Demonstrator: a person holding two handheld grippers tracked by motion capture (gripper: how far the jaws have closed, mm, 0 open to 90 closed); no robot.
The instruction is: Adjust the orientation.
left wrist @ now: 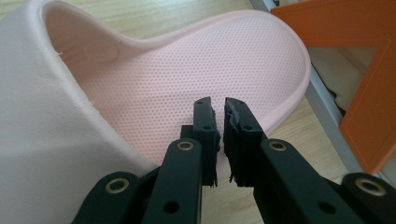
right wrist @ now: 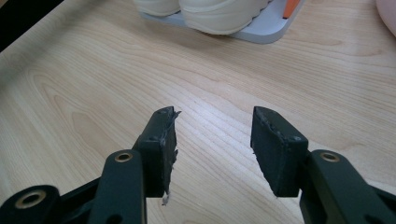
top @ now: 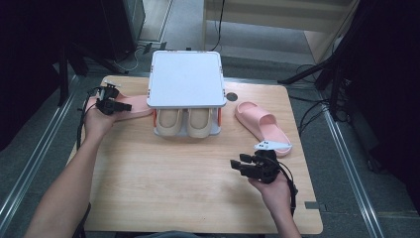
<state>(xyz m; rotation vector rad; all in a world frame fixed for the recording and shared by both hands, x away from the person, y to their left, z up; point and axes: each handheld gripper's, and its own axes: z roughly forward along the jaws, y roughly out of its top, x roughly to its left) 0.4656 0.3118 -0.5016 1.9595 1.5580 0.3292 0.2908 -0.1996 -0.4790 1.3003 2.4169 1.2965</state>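
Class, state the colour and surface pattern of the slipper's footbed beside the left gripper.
Pale pink slipper, footbed covered in fine dots; clearest in the left gripper view.

- The left pink slipper [left wrist: 196,70] is seen in pale pink, its footbed covered with a fine pattern of tiny dots.
- The right pink slipper [top: 261,125] is shown in the same plain pale pink.
- The pair of shoes [top: 185,122] is coloured cream.
- The shoe rack [top: 185,78] is given a light grey top and base, with orange side posts.
- The table [top: 173,183] is finished in light wood with a wavy grain.
- The left gripper [left wrist: 220,122] is made in black, with brass-coloured rivets.
- The right gripper [right wrist: 212,140] is likewise black with brass-coloured rivets; a grey plate is carried on top.
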